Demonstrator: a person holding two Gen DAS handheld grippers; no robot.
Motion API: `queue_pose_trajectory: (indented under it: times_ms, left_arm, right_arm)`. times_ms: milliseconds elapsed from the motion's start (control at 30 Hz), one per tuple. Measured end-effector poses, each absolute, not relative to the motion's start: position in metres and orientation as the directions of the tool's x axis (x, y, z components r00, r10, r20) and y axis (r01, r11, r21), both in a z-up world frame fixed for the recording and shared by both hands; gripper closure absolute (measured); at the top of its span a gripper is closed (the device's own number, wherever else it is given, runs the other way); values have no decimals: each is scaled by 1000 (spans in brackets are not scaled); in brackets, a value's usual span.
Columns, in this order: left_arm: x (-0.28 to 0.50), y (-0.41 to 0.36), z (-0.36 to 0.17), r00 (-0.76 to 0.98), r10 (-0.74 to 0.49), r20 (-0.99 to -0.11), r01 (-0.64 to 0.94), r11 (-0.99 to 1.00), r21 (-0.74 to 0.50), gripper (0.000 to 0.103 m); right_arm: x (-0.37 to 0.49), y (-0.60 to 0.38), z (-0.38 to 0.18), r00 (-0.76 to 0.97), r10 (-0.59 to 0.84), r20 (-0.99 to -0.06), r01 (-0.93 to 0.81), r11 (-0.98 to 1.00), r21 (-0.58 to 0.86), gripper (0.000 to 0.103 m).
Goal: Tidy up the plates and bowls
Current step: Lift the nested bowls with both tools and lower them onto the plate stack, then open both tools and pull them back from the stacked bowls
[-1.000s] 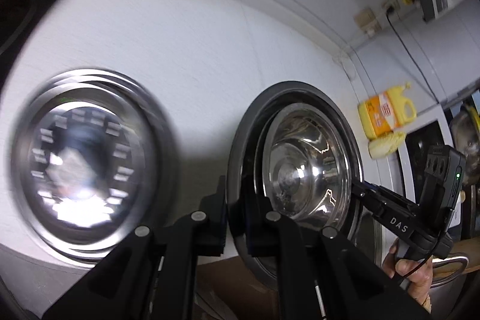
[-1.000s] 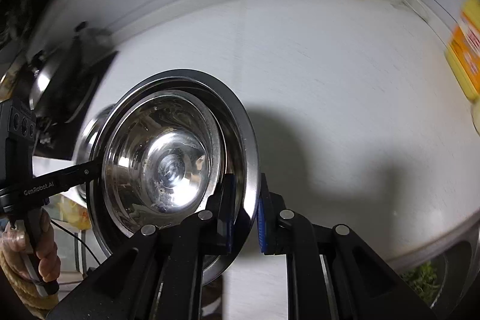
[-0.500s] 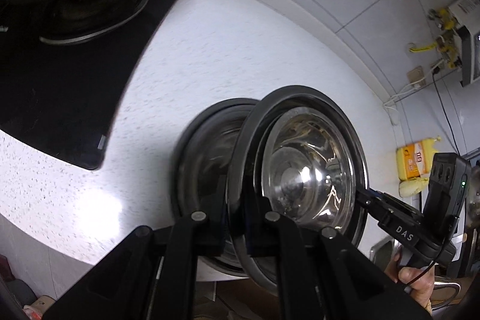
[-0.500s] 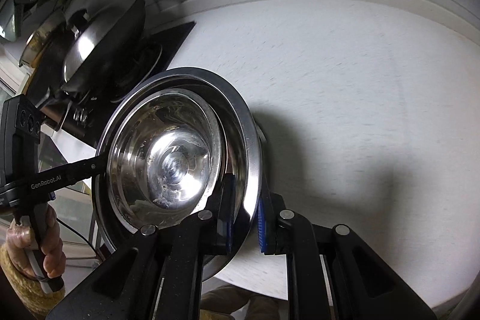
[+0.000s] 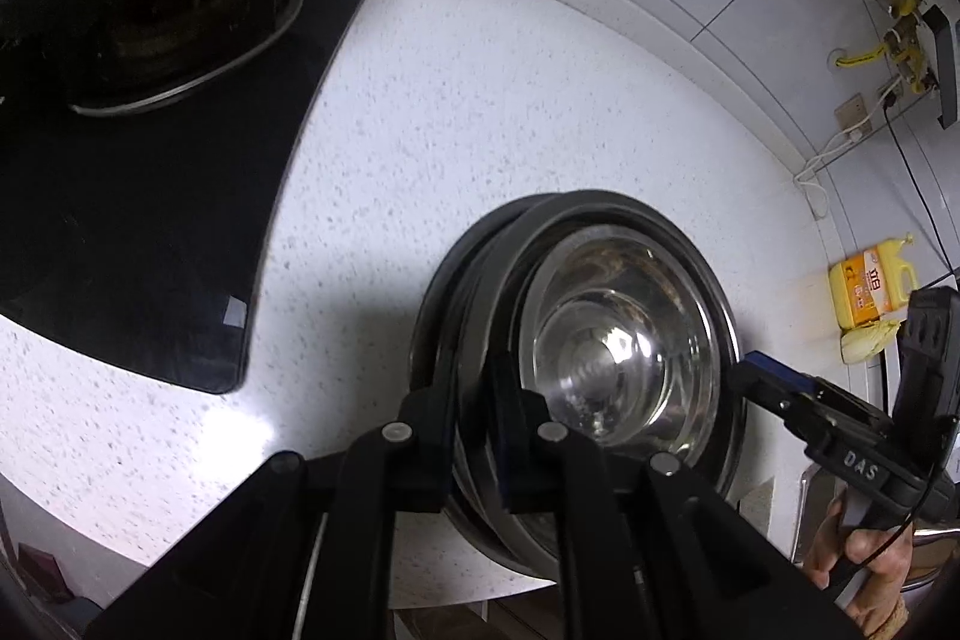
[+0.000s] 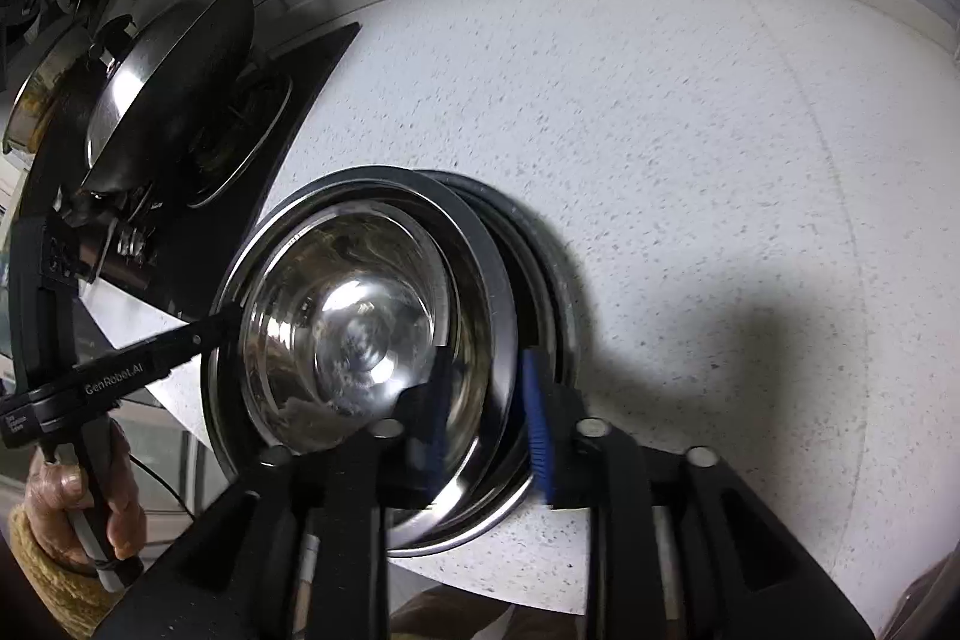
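A steel bowl (image 5: pixel 606 340) rests tilted on another steel dish (image 5: pixel 444 292) on the white speckled counter. My left gripper (image 5: pixel 474 430) is shut on the bowl's left rim. In the right wrist view the same bowl (image 6: pixel 360 328) fills the middle, with the lower dish (image 6: pixel 540 280) showing behind it. My right gripper (image 6: pixel 486 412) straddles the bowl's right rim with its jaws parted; a gap shows beside the blue pad (image 6: pixel 534 418). Each gripper shows in the other's view, at the far rim.
A black glass hob (image 5: pixel 150 220) lies left of the bowls, with a lidded wok (image 6: pixel 174 70) on its burner. A yellow detergent bottle (image 5: pixel 870 292) stands at the right, by a sink edge. The counter's front edge is just below the bowls.
Both grippers carried the bowl left and lowered it onto the other dish beside the hob. The right gripper's jaws have widened off the rim.
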State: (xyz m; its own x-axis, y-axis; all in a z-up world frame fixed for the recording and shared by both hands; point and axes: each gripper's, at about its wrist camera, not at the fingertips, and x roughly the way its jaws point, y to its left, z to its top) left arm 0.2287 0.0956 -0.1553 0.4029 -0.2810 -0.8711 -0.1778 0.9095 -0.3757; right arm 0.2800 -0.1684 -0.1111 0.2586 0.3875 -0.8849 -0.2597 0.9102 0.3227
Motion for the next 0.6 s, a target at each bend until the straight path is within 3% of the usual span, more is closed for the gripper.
queue_pose_trajectory:
  times_ms: [67, 400, 467, 600]
  left_arm:
    - [226, 96, -151, 416, -266, -870, -166, 918, -360, 93]
    - [194, 84, -113, 518, -161, -840, -113, 961, -253, 93]
    - [183, 76, -104, 529, -134, -838, -114, 967, -227, 93]
    - [162, 64, -92, 562, -126, -817, -106, 969, -223, 93]
  right_arm:
    - [274, -169, -104, 290, 369, -883, -266, 917, 296, 64]
    - [239, -166, -67, 464, 286, -838, -288, 944, 162, 54]
    - [230, -165, -60, 495, 270, -826, -286, 948, 138, 45]
    - [208, -168, -48, 540, 235, -808, -288, 954, 85, 40]
